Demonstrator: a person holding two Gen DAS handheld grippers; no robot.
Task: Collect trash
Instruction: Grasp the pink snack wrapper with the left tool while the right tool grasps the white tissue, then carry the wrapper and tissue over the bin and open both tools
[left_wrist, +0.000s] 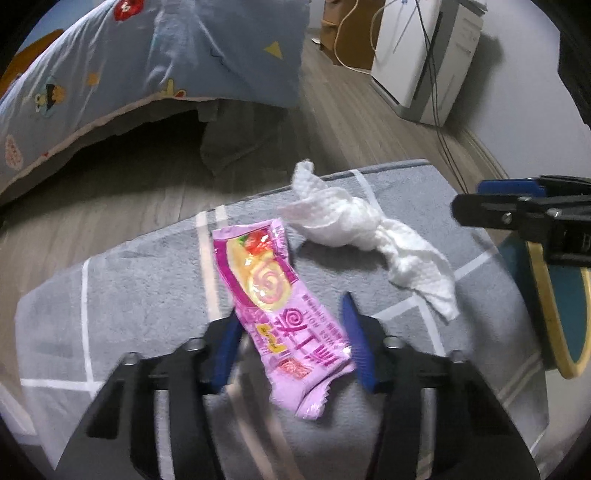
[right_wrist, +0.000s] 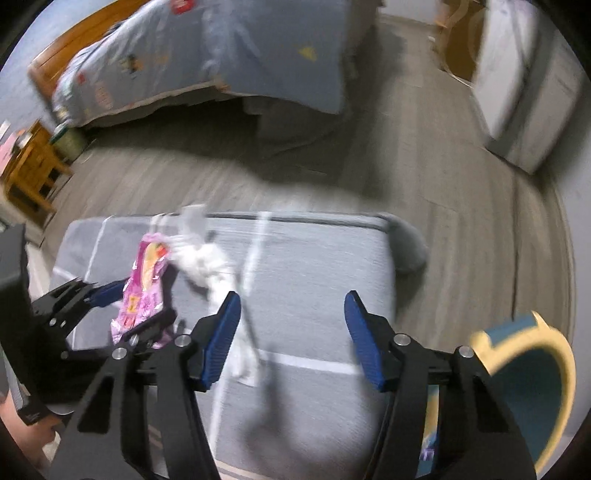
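Trash is lying on a grey rug with white lines: a pink snack wrapper and, just to its right and farther off, a crumpled white paper towel. The left gripper is straddling the wrapper's near end, jaws part-spread, the blue pads close beside it but not clearly pressing. The right gripper is hanging over the rug with jaws spread and nothing between them, the towel's tail just beside its left finger. A blue, yellow-rimmed bin is sitting at near right.
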